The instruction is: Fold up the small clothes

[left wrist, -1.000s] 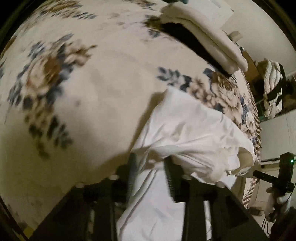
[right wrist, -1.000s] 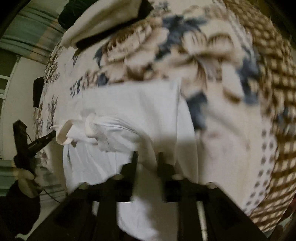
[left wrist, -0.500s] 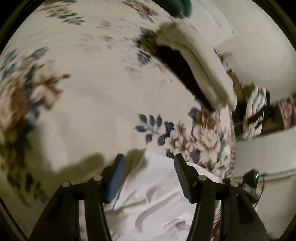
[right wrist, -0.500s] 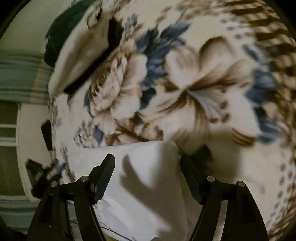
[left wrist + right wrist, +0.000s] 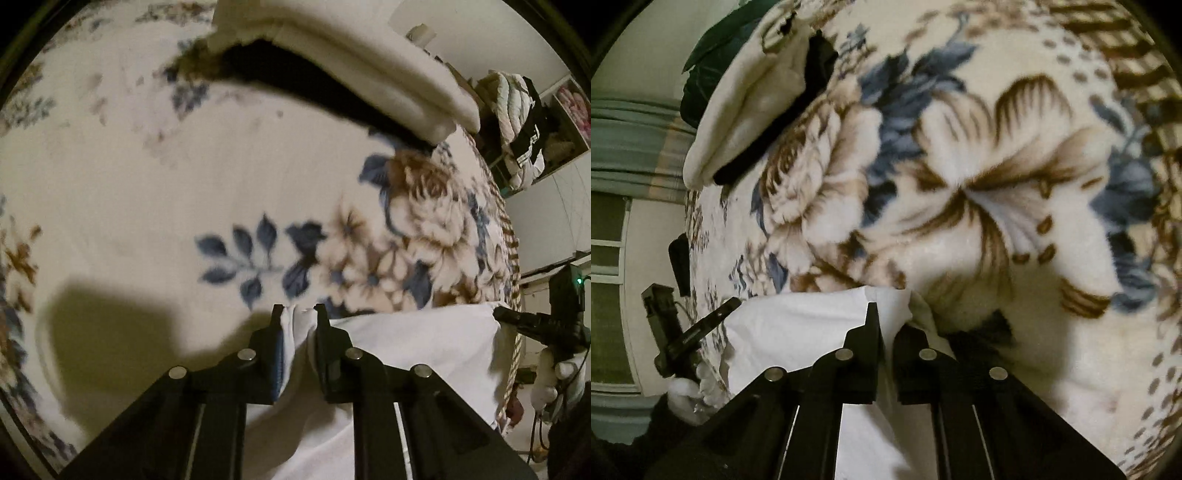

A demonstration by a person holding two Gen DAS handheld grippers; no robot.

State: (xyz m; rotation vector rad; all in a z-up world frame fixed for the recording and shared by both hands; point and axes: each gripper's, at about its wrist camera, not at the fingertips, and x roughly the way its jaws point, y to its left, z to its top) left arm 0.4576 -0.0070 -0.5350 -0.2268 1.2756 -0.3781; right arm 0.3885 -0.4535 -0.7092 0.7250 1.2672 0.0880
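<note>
A white garment (image 5: 406, 350) lies on the floral blanket (image 5: 147, 184), its far edge running straight across from one gripper to the other. My left gripper (image 5: 297, 314) pinches a bunched fold at the garment's far left corner, its jaws still closing. In the right wrist view, my right gripper (image 5: 889, 321) is shut on the far right corner of the garment (image 5: 798, 325), and cloth rises over its right finger. A white-gloved hand (image 5: 546, 380) shows at the right edge of the left wrist view. The near part of the garment is hidden under the grippers.
A folded cream stack (image 5: 351, 62) with something black beneath it lies farther up the bed, also in the right wrist view (image 5: 738, 110). A shelf with a bundled quilt (image 5: 517, 99) stands beyond the bed's right edge. A dark green item (image 5: 713, 48) sits behind the stack.
Both grippers let go of the rumpled garment, opened, moved forward to its far edge and closed on its two far corners. The garment now lies flatter.
</note>
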